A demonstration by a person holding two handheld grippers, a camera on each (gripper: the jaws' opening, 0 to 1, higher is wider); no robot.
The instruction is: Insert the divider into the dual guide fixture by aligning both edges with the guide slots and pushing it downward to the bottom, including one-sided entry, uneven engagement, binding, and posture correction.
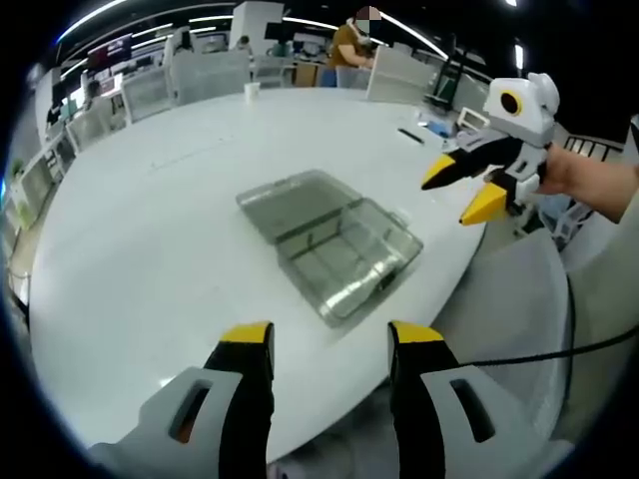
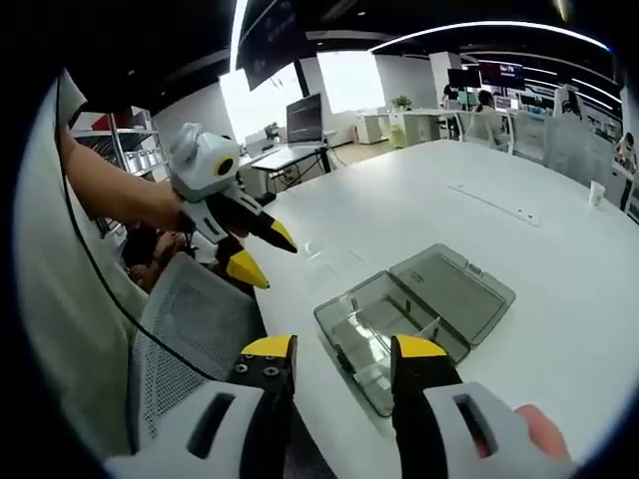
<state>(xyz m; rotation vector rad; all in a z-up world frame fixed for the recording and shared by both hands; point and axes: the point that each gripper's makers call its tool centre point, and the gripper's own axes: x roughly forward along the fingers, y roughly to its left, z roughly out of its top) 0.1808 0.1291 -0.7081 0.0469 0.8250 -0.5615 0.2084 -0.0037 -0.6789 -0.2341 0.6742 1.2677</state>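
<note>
- The white worktop (image 1: 150, 230) takes up most of the left gripper view; in the right gripper view it runs from the centre out to the right edge of the frame.
- A clear plastic box (image 1: 329, 244) lies open and flat on the worktop near its edge, tray and hinged lid side by side. In the left gripper view it sits centre frame with its long axis running from upper left to lower right; in the right gripper view, where the box (image 2: 414, 314) is seen again, it runs from lower left to upper right.
- I judge this box to be the guide fixture; thin partitions show inside the tray, but I cannot pick out a loose divider anywhere.
- The left tool (image 1: 329, 349) rises from the bottom of its frame, jaws apart and empty, with the box straight ahead and above the tips.
- The right tool (image 2: 334, 359) is likewise spread and empty, its tips just below the box's near corner, so it looks the nearer one.
- Seen in the left gripper view at upper right, the right tool (image 1: 464, 190) hovers off the worktop beside the box.
</note>
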